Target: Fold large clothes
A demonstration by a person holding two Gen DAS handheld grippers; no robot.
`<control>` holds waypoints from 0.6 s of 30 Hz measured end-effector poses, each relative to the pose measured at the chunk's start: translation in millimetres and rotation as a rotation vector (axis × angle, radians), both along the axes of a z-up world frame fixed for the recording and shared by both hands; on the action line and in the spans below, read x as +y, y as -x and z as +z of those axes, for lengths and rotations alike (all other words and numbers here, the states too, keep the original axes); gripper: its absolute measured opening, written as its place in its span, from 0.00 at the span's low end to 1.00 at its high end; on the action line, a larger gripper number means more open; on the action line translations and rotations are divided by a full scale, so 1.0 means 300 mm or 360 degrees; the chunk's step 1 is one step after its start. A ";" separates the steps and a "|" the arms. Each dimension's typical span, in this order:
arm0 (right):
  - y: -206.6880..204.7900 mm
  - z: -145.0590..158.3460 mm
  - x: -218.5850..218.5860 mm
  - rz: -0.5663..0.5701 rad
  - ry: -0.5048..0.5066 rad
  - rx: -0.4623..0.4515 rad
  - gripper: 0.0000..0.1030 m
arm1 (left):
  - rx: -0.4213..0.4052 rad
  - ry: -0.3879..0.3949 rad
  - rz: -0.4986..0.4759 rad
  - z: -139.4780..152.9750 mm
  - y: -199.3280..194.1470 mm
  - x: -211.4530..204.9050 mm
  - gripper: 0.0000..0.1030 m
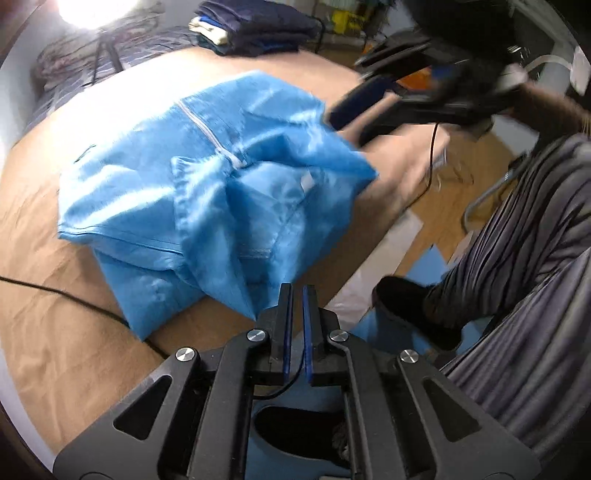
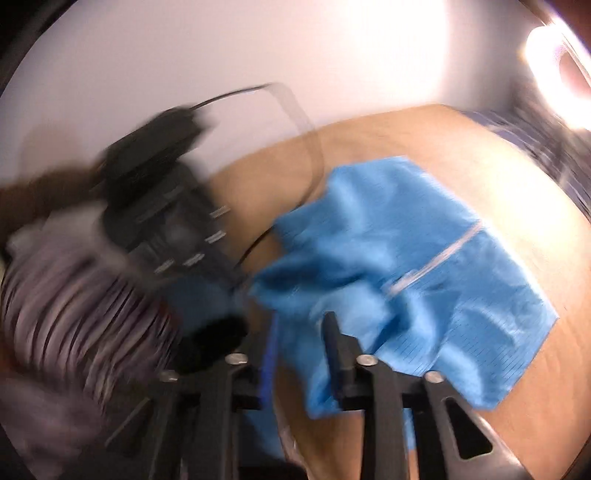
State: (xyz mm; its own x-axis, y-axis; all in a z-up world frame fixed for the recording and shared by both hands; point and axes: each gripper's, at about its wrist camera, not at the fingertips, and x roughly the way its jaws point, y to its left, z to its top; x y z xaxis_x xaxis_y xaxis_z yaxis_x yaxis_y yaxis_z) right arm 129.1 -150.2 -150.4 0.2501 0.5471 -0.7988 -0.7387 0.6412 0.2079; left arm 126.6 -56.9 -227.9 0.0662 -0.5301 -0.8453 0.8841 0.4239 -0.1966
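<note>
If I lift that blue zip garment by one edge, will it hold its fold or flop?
The blue garment will probably flop: it lies in soft, rumpled creases on the tan bed cover. It looks thin and slightly shiny, so likely light and a bit slippery between the fingers. The white zipper may stiffen that one line slightly.

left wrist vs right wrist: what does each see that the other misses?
Left wrist only: a stack of folded dark and pale clothes at the far end of the bed, the wooden floor with blue mats, and the left gripper, its fingers nearly together with nothing visible between them.

Right wrist only: a plain white wall and the right gripper, open.

Both: the crumpled blue zip-front garment on the tan bed cover, a bright lamp, and the person's striped grey clothing.
</note>
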 end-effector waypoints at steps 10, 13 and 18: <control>-0.072 -0.283 0.128 -0.0021 0.0280 0.0145 0.12 | 0.0051 0.0106 0.0239 0.018 -0.109 0.064 0.02; -0.068 -0.233 0.102 -0.0066 0.0162 0.0192 0.12 | 0.0054 0.0151 0.0259 0.033 -0.141 0.022 0.02; -0.057 -0.040 -0.138 -0.0337 -0.0265 0.0155 0.28 | 0.0065 0.0208 0.0162 0.039 -0.154 -0.110 0.02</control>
State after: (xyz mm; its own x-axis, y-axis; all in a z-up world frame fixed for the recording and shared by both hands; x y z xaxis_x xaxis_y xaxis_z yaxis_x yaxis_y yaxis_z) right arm 146.4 -191.5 -162.5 0.2990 0.6167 -0.7282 -0.5633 0.7300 0.3869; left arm 172.9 -89.8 -216.3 0.0920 -0.6282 -0.7726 0.8280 0.4792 -0.2910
